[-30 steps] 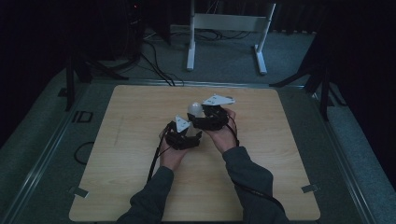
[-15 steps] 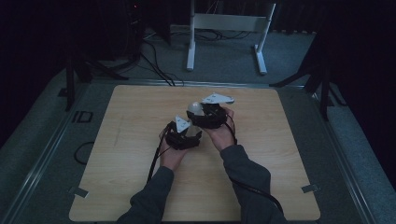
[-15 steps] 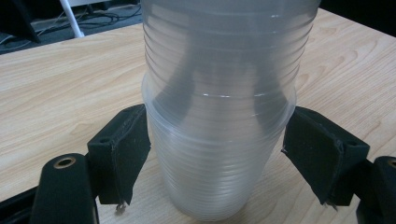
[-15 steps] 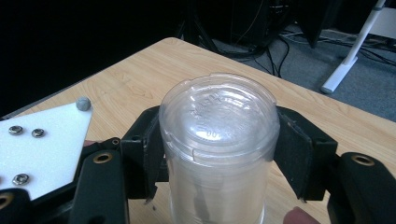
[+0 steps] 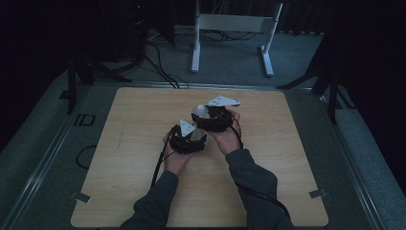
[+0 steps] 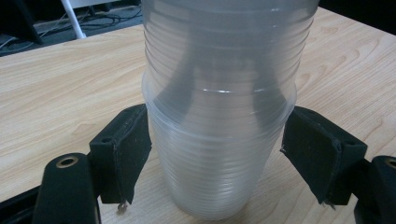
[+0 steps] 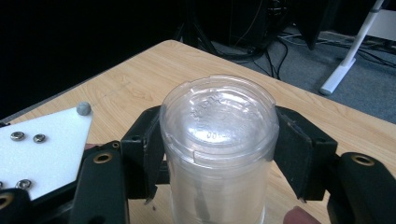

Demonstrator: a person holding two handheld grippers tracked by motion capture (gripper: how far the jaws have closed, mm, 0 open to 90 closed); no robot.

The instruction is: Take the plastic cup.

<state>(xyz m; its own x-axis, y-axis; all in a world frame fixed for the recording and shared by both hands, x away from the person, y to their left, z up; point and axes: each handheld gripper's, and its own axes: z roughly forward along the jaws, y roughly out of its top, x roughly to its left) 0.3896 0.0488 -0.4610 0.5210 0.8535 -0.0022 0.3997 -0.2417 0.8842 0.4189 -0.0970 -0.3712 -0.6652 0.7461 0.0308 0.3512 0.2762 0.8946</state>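
A stack of clear plastic cups (image 6: 219, 116) stands upside down on the wooden table (image 5: 134, 143); in the high view it is a pale shape (image 5: 199, 110) between my hands. My left gripper (image 6: 217, 158) sits low on the stack, and its jaws have just been closing, with a pad (image 6: 126, 154) against each side. My right gripper (image 7: 219, 149) is higher up, its jaws having just been closing too, pads (image 7: 152, 149) pressed on the top cup (image 7: 218, 116). In the high view the left gripper (image 5: 195, 129) and right gripper (image 5: 206, 118) meet at the stack.
The left gripper's white three-cornered plate (image 7: 37, 149) sits close beside the right gripper. A cable (image 5: 160, 160) trails along the left forearm. A white metal stand (image 5: 230, 24) and cables (image 5: 158, 52) are on the floor beyond the table's far edge.
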